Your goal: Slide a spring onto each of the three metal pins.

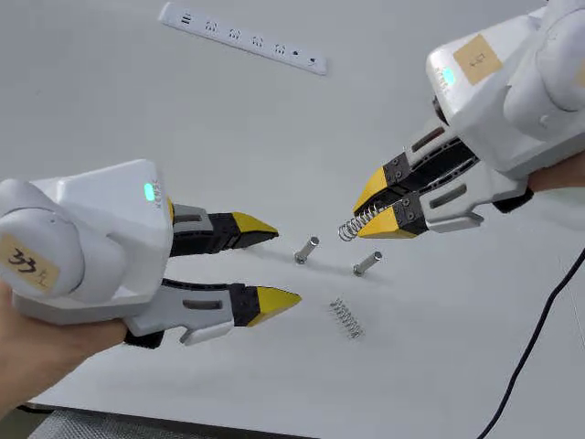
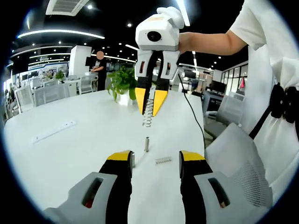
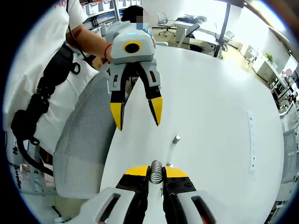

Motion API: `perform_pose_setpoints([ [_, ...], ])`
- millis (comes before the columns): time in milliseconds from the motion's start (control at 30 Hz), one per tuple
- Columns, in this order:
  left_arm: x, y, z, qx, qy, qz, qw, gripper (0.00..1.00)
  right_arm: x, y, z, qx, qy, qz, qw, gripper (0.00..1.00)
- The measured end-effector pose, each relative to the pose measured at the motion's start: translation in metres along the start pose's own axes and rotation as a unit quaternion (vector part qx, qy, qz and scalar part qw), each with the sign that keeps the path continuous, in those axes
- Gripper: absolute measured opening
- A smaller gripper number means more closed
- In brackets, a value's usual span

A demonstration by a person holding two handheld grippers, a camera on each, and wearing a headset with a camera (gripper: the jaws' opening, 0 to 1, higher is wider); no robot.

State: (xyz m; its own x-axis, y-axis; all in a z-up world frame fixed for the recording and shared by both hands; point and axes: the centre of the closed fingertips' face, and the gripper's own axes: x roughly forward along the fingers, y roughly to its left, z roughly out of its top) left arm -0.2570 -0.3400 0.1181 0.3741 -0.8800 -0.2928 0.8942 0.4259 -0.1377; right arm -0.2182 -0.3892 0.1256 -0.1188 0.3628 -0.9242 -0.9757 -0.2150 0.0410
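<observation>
I am holding the right gripper (image 1: 361, 222) above the white table (image 1: 137, 119). Its jaws are pinching a spring (image 1: 351, 229) between their yellow tips, gripping it near its upper end. The rest of the spring is sticking out past the tips, slanting down toward the table and touching nothing else. In the right gripper view I am looking at its coil end-on, squeezed between the two tips.

I am holding the left gripper (image 1: 285, 265) low over the table, just in from the near edge. Its jaws are spread wide and nothing is sitting between them.

Two metal pins are standing on the table between the grippers, a little in from the near edge. The left pin (image 1: 306, 249) is sitting just beyond the left gripper's tips. The right pin (image 1: 367, 263) is sitting just below the held spring, with a gap between them. In the left gripper view both pins are standing upright and bare, and the held spring's lower end is hanging in line above one of them.

A loose spring (image 1: 346, 317) is lying flat on the table, closer to the near edge than the pins, near the right pin but touching neither.

A white power strip (image 1: 242, 37) is lying farther across the table, well apart from the pins. A black cable (image 1: 539, 329) is running over the table's right side toward the near edge.
</observation>
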Motion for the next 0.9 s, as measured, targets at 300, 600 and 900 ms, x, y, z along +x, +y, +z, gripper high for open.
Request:
perform_pose_setpoints([
  [300, -0.01, 0.014, -0.012, -0.005, 0.01, 0.023, 0.9997, 0.48, 0.03, -0.019, -0.013, 0.02, 0.013, -0.015, 0.9996, 0.07],
  [600, -0.011, 0.023, -0.019, -0.009, 0.015, 0.035, 0.9992, 0.59, 0.054, -0.029, -0.026, 0.029, 0.027, -0.02, 0.999, 0.07],
  [900, -0.008, 0.028, -0.024, -0.014, 0.016, 0.035, 0.9991, 0.68, 0.071, -0.031, -0.033, 0.028, 0.035, -0.011, 0.9989, 0.07],
])
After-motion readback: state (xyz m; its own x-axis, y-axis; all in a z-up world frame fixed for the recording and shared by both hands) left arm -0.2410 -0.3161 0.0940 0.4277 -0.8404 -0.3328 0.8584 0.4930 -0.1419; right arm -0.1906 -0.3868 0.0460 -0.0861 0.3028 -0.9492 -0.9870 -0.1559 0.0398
